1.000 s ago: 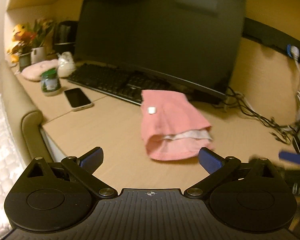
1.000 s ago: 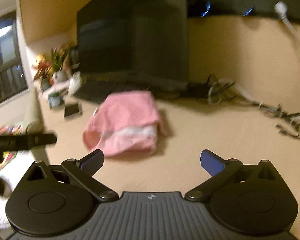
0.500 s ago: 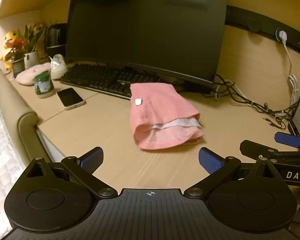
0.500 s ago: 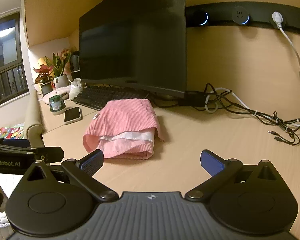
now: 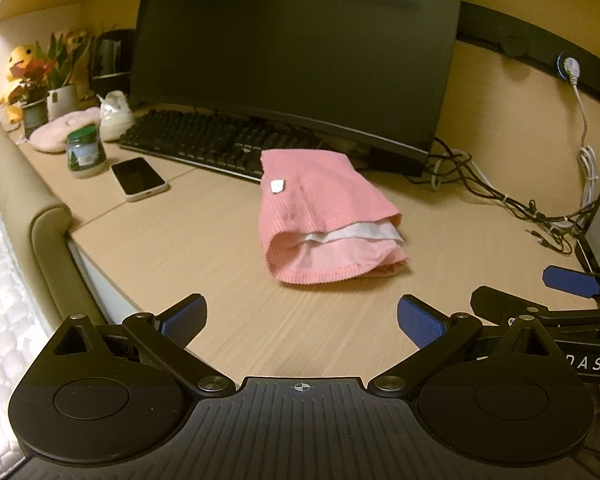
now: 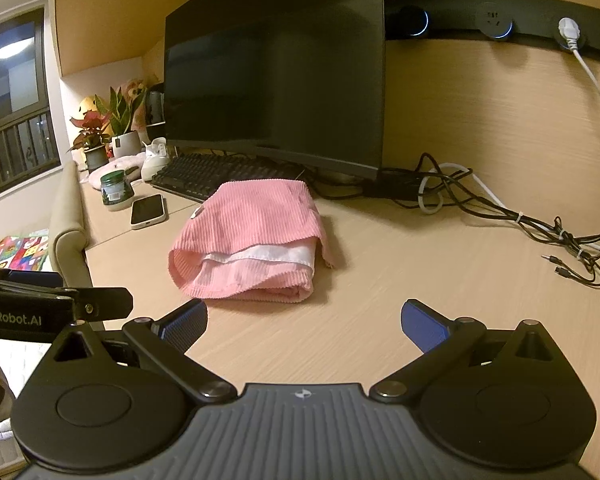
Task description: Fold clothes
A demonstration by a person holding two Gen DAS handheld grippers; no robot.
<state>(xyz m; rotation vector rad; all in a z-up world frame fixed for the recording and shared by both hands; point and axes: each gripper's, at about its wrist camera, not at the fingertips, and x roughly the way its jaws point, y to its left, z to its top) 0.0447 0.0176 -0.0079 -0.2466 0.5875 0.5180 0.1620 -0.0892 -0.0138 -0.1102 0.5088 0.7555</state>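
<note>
Garment count: one pink folded garment [image 5: 324,216] on worktop [image 5: 180,248] before keyboard [image 5: 204,142]; left hand-held gripper [image 5: 300,320] and right hand-held gripper [image 6: 304,324] both spread wide, empty, short of it

Home desk nook: light wood-grain desk [image 5: 188,248], large dark monitor [image 5: 296,48] upper centre, black keyboard [image 5: 204,140], white-cased smartphone [image 5: 139,178], potted plants [image 6: 108,128] at left, quilted white mattress [image 5: 0,300] lower left.
</note>
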